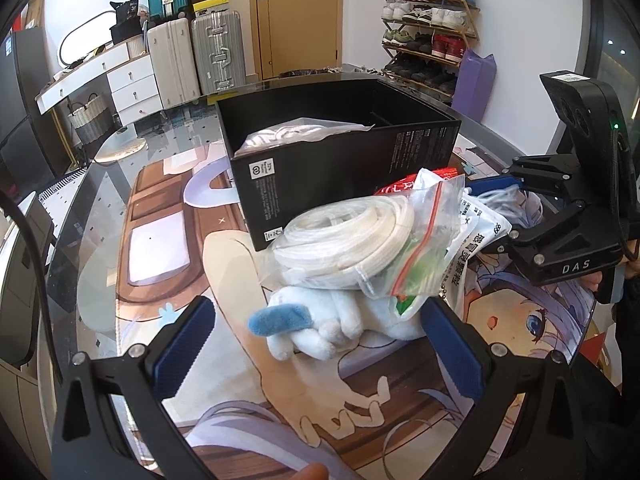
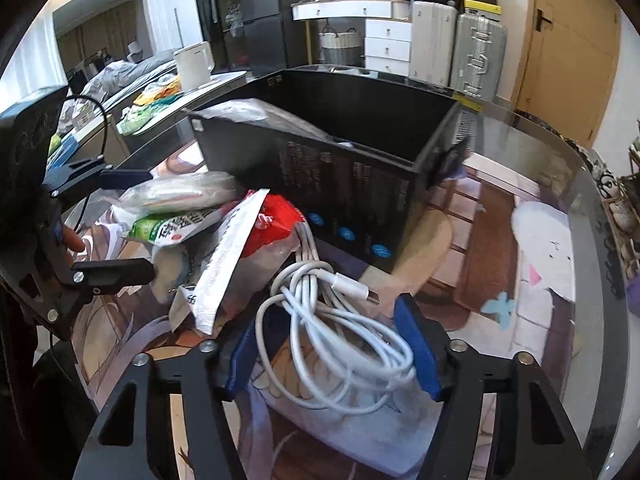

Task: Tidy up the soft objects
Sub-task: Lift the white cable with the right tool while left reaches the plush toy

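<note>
One bundle, the coiled white cable [image 2: 336, 332], sits right between the blue pads [image 2: 418, 350] of the right gripper [image 2: 332, 354], which stand partly spread on either side of it; whether they already press its loops is hard to tell, though the coil looks loose rather than squeezed. Its plug end points toward one o'clock in the right wrist view, so the long axis runs roughly away from the jaws toward the black box [image 2: 352, 160] at twelve o'clock. Just beyond the cable, at ten to eleven o'clock, lies a heap of packets: a red and white pouch [image 2: 256, 236] and a green printed pouch [image 2: 176, 230]. From the left wrist view, the left gripper [image 1: 316, 348] has its jaws wide apart and empty, with a white plush toy [image 1: 320, 320] lying between them and a zip bag of coiled white tubing [image 1: 360, 240] resting on top of it, at twelve o'clock. The box already holds a clear bag [image 1: 296, 132]. My judgement: the right hand is nearer the cable, and closing across its loops comes next.
</note>
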`<state>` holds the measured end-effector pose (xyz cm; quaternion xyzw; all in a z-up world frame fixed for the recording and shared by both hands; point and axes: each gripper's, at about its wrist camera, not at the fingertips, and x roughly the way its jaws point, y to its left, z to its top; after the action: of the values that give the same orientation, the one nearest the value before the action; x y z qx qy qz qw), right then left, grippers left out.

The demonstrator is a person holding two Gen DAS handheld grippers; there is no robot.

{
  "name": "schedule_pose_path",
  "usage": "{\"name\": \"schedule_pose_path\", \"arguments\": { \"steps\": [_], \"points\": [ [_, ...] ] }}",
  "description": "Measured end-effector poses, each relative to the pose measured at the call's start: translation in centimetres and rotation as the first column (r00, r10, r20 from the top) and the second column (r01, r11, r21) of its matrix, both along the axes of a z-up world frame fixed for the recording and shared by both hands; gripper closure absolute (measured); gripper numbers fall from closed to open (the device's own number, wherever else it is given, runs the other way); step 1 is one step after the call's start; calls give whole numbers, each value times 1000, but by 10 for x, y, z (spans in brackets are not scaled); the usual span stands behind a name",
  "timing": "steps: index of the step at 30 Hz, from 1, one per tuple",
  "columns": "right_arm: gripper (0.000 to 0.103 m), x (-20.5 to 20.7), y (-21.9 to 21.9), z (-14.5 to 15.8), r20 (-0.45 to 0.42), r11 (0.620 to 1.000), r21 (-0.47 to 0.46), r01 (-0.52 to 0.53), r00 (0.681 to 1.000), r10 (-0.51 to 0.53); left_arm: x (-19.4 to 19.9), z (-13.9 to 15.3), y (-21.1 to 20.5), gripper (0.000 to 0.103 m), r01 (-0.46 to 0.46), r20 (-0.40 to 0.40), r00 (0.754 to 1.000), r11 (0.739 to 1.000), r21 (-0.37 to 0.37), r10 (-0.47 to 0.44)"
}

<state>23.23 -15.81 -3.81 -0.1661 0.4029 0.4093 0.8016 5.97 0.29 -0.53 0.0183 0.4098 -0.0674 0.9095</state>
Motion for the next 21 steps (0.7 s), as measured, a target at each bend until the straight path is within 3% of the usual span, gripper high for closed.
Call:
{"name": "schedule_pose_path", "arguments": {
  "steps": [8,14,16,21],
  "points": [
    [41,-3,6,-2,2,1000,-9,-10,1000,10,1,-1,2,0,3,-7,1000,1000,-17,-3],
    [53,-14,3,-1,19,999,-13,-42,999,42,2,-1,2,0,9,-13,1000,1000,-20,-9],
    [64,-17,-2,-2,12,999,-22,-43,999,43,1,-1,2,0,10,-13,1000,1000,-21,-10],
    [66,-26,-26,-2,-7,999,-21,-48,999,48,1,-2,4,0,7,-13,1000,1000,-29,-7]
  ]
}}
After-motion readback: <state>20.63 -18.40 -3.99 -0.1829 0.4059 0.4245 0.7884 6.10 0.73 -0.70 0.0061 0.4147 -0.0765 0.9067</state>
